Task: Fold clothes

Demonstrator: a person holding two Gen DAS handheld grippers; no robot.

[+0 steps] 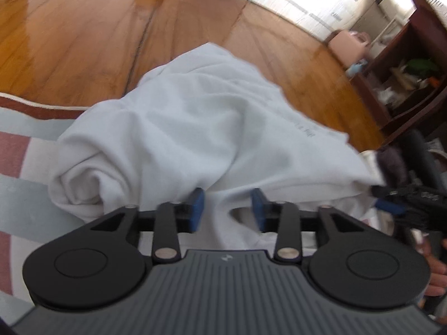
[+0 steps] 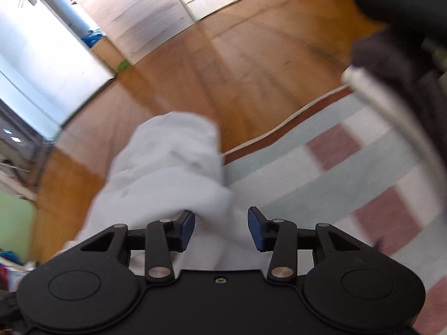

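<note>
White cotton garment (image 1: 201,128) bunched and soft on the checked blanket (image 1: 19,150), rumpled into deep rounded folds, its far end spilling past the blanket's brown-bound edge over glossy wooden floorboards (image 1: 83,28). Thick rolled lobe at the garment's left end, a flatter panel with a faint line of small print toward the right. Left gripper (image 1: 227,209) angled down over the near part of the cloth, blue rubbery pads (image 1: 197,209) standing apart, white fabric lying in the gap but not pinched. Matte black linkage arms, round hubs, ribbed grey housing below. Right gripper (image 2: 220,229) also parted, blue pads clear of each other, a smooth fold of the same white cloth running up between them, seemingly loose though motion blur makes contact hard to judge. Blanket woven in pale teal, white and dusty-red squares, flat and slightly fuzzy. Dark wooden shelf unit (image 1: 413,64) at the far right of the floor, cluttered inside. Other gripper's black body and a bare hand (image 1: 437,276) at the left view's right edge.
</note>
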